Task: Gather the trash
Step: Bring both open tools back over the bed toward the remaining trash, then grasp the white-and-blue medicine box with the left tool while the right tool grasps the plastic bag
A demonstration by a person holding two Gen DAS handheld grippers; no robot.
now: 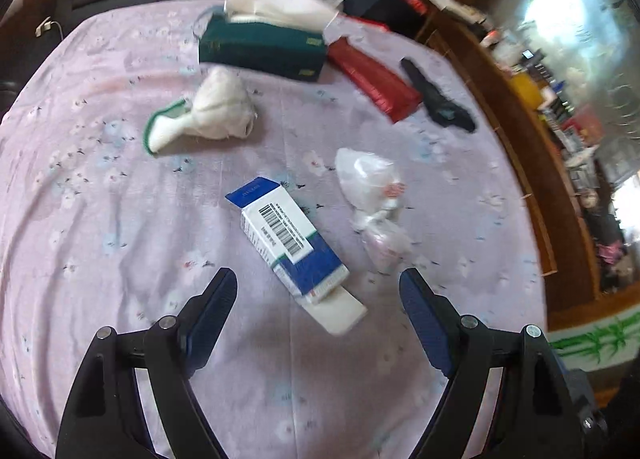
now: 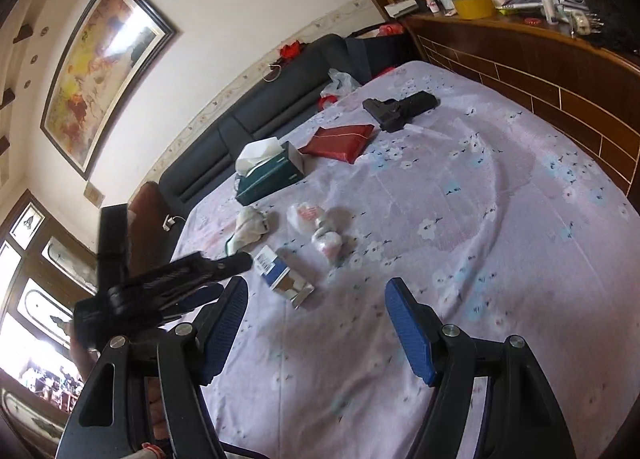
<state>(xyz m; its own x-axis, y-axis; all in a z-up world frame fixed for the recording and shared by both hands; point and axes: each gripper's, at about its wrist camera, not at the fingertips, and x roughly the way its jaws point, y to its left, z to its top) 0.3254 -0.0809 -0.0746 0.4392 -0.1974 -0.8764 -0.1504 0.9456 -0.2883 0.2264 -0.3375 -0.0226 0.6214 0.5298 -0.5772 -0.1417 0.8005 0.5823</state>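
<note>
The blue-and-white carton (image 1: 294, 243) is lying on the bedsheet (image 1: 100, 219), crumpled plastic bag (image 1: 374, 199) just beside it. The left gripper (image 1: 318, 291) is hovering spread and empty, seemingly lining up; right gripper (image 2: 316, 299) likewise unclenched.

The print on the blue and white box (image 1: 294, 243) is too small to read, and in the right wrist view motion blur smears it. The crumpled plastic bag (image 1: 374, 201) is blurred, its red mark illegible. The shelf clutter (image 1: 560, 99) is streaked beyond telling. The picture's lower edge cuts off both gripper bodies. The left gripper (image 2: 168, 279) shows only as a dark blur.
</note>
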